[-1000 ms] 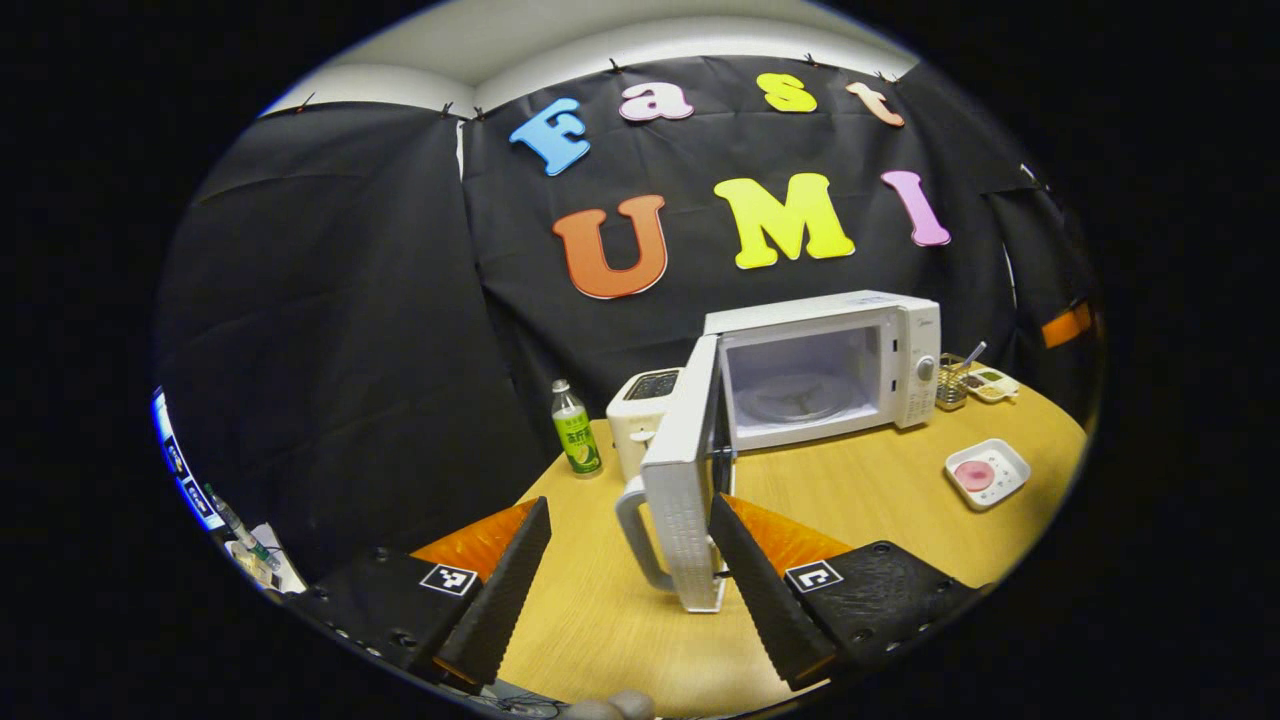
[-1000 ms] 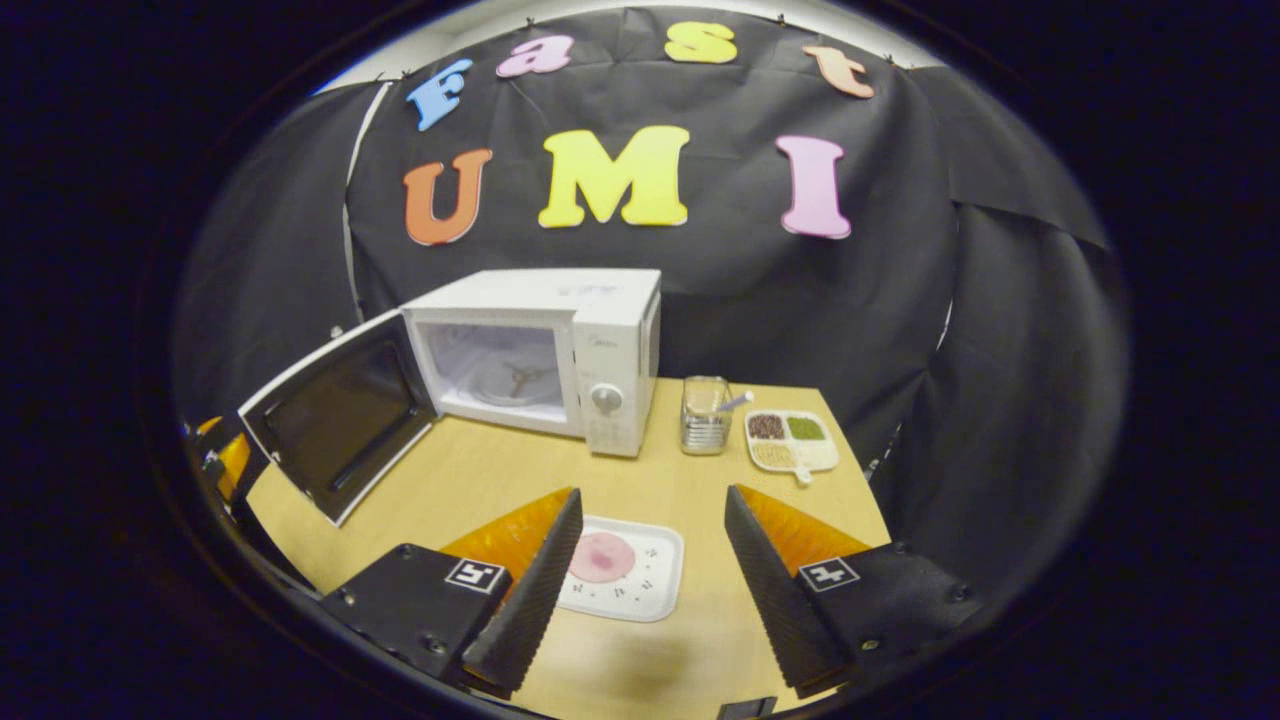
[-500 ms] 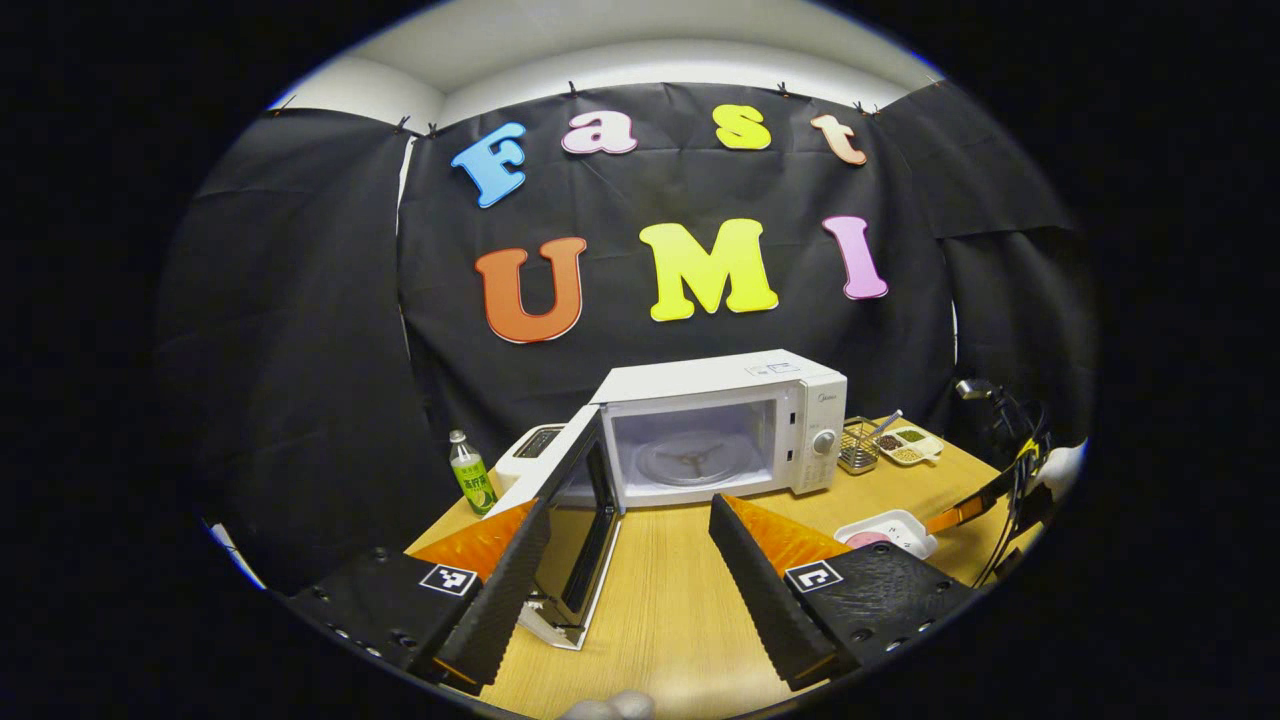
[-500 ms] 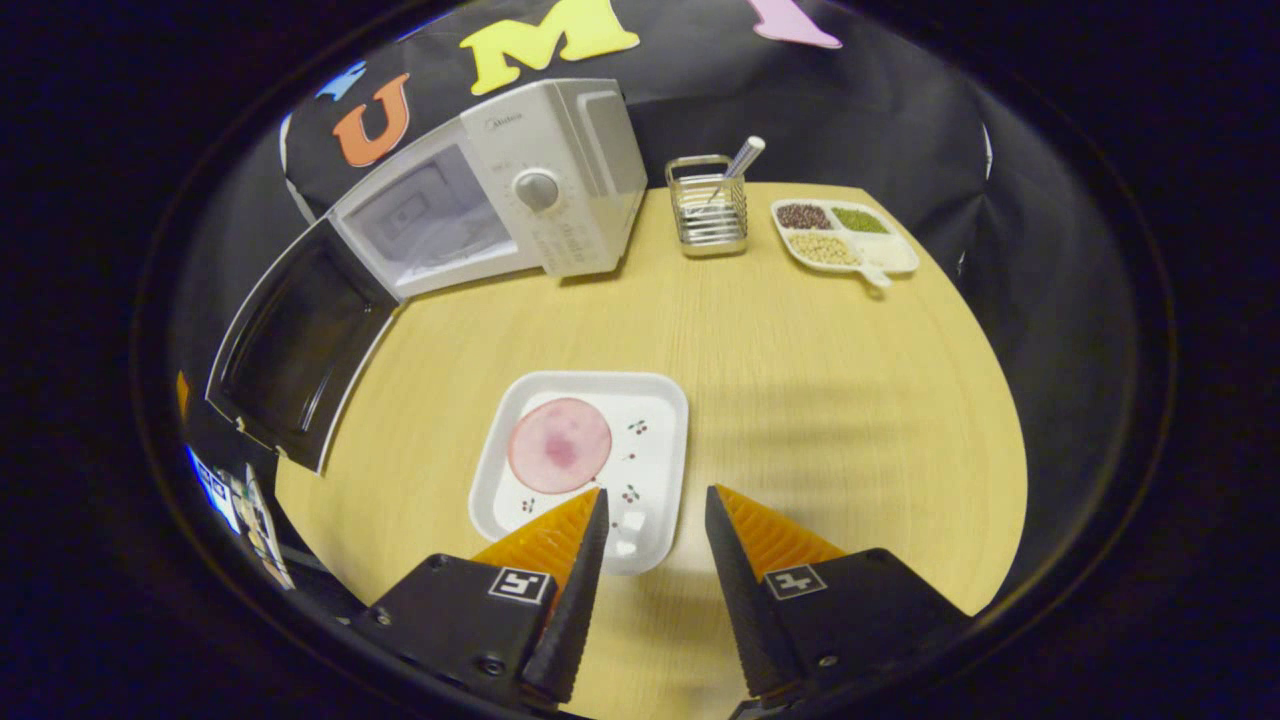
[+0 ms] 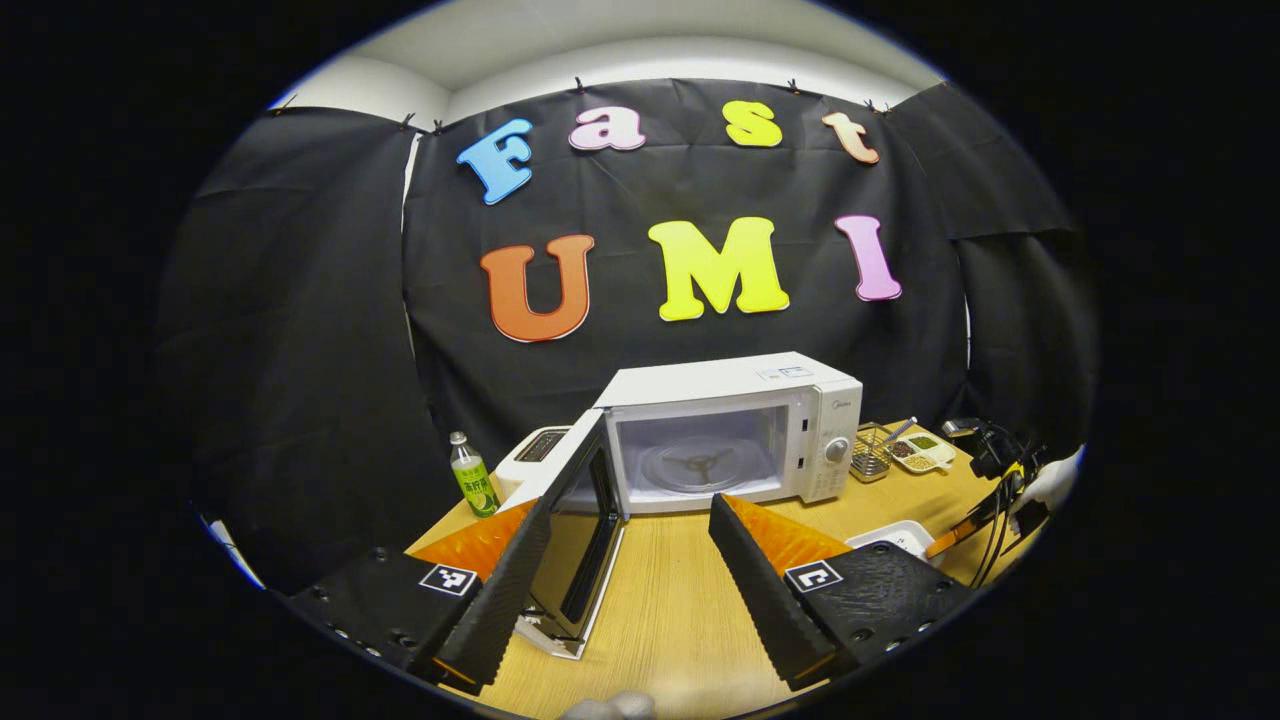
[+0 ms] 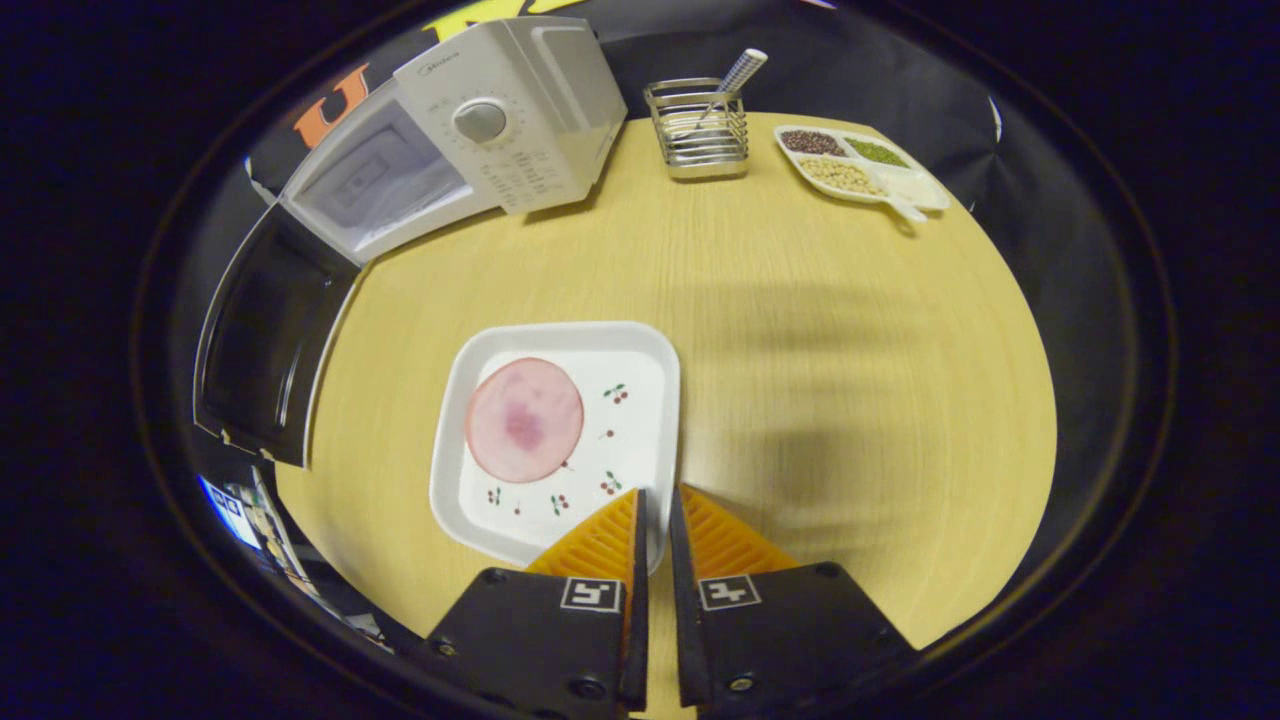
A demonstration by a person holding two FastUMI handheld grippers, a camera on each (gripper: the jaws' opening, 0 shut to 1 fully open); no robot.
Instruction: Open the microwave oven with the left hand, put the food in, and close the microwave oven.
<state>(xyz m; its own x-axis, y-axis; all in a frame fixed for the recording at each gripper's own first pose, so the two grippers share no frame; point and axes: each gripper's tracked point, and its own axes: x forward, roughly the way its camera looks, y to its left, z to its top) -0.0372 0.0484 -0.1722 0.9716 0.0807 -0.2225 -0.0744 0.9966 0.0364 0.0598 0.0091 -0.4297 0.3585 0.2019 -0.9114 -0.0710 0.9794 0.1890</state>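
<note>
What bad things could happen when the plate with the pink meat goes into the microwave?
The right gripper pinches only the near rim of the white plate, so the plate could tilt or slip once lifted.

The round pink slice lies loose on the plate and might slide off if it tips.

The microwave door hangs open to the left of the plate, so the plate could bump it on the way to the microwave.

Each gripper (image 5: pixel 625 560) (image 6: pixel 655 540) has black screwed housings bearing square black-and-white markers and ridged wedge fingers.
</note>
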